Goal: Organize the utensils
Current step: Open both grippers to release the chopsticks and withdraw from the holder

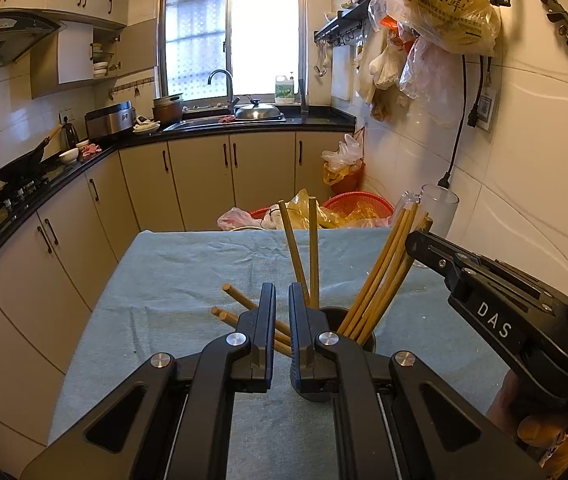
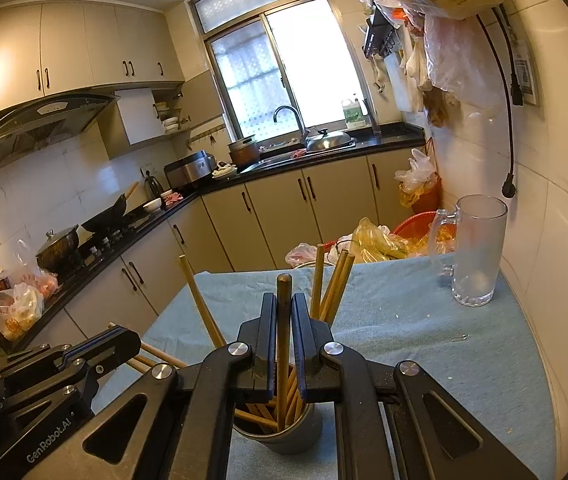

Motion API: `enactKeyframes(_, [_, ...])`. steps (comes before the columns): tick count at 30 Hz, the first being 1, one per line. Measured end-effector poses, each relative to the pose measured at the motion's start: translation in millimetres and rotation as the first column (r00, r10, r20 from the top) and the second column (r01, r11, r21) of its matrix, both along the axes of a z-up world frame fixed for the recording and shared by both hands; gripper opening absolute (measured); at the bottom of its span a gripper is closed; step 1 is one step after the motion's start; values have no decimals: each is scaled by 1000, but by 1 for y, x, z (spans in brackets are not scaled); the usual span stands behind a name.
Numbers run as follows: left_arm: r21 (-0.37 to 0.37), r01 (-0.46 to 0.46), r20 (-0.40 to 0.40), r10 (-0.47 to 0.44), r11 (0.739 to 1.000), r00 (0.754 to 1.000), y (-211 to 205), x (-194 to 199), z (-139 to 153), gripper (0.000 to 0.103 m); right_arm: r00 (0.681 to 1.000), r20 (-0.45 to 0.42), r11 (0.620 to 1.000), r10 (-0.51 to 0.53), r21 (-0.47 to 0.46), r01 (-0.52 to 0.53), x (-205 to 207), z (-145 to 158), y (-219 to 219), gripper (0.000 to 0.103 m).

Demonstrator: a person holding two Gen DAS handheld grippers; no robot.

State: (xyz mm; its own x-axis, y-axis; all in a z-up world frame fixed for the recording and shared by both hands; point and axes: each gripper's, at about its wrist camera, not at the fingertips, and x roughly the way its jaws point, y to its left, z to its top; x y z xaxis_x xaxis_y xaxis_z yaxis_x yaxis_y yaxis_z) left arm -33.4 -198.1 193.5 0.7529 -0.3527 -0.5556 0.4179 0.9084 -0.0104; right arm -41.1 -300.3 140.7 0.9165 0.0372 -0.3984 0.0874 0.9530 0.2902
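A dark round holder (image 2: 296, 428) stands on the blue-cloth table (image 2: 424, 344) with several wooden chopsticks upright in it; it also shows in the left wrist view (image 1: 366, 340). My right gripper (image 2: 284, 316) is shut on one chopstick (image 2: 283, 344) whose lower end is inside the holder. My left gripper (image 1: 282, 308) sits just left of the holder, its jaws nearly closed with a narrow empty gap. Loose chopsticks (image 1: 240, 304) lie on the cloth beyond its fingers. The right gripper's body (image 1: 496, 316) shows at the right of the left wrist view.
A clear glass mug (image 2: 474, 252) stands at the table's far right, near the tiled wall. Red baskets and plastic bags (image 1: 340, 212) sit beyond the far edge. Kitchen cabinets, stove and sink run along the left and back.
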Motion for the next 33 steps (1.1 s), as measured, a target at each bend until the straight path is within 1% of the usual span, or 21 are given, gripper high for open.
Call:
enactKeyframes(8, [3,-2,-5,2,1000,1000,0,0,0,6,1000,-3,1000,1,-4,-1,0,1,1,9])
enactKeyframes(9, [3,-3,-9,3,1000,1000,0,-1,-1,6,1000,-3,1000,1,-1,-1,-1,1,1,11])
enactKeyframes(10, [3,-3,-15,3,1000,1000,2,-2,-1,7,1000,-1,1000,1,2,-1,-1,1,1,16])
enactKeyframes(11, [2,-4,-22,4,1000,1000,3,-2,-1,10,1000,1,1000,0,4,0,-2,1,1,23])
enactKeyframes(12, [1,-6,-25,6,1000,1000,5,-3,-1,12,1000,5,1000,-4,5,4,-4,2,1,26])
enactKeyframes(13, [-1,-9,-27,9,1000,1000,6,-5,-1,20,1000,9,1000,-7,3,7,-6,4,1,30])
enactKeyframes(14, [-7,-14,-28,14,1000,1000,9,-7,0,27,1000,12,1000,-10,1,10,-7,5,1,31])
enactKeyframes(16, [-17,-23,-26,23,1000,999,14,-11,1,33,1000,17,1000,-12,-1,12,-11,8,1,32])
enactKeyframes(18, [-27,-31,-24,31,999,999,20,-17,5,36,999,28,1000,-21,-5,21,-18,14,2,34])
enactKeyframes(20, [-31,-35,-25,34,999,999,26,-24,8,40,999,36,1000,-28,-7,29,-23,19,1,38])
enactKeyframes(24, [-44,-39,-16,38,998,999,35,-40,17,47,998,52,999,-35,-19,36,-40,32,5,41])
enactKeyframes(26, [-51,-41,-9,41,998,999,39,-49,21,51,998,58,999,-34,-30,36,-49,38,9,46])
enactKeyframes(27, [-59,-44,-7,44,997,999,44,-56,23,52,998,60,999,-31,-39,34,-56,41,12,47])
enactKeyframes(29, [-72,-49,-5,49,996,999,48,-65,25,59,998,60,998,-26,-60,29,-66,46,18,50])
enactKeyframes(31, [-90,-52,-4,52,995,999,56,-77,27,62,998,56,996,-21,-86,25,-78,51,24,54])
enactKeyframes(33, [-102,-57,-1,57,993,998,64,-90,28,67,998,52,994,-17,-111,22,-92,53,28,56])
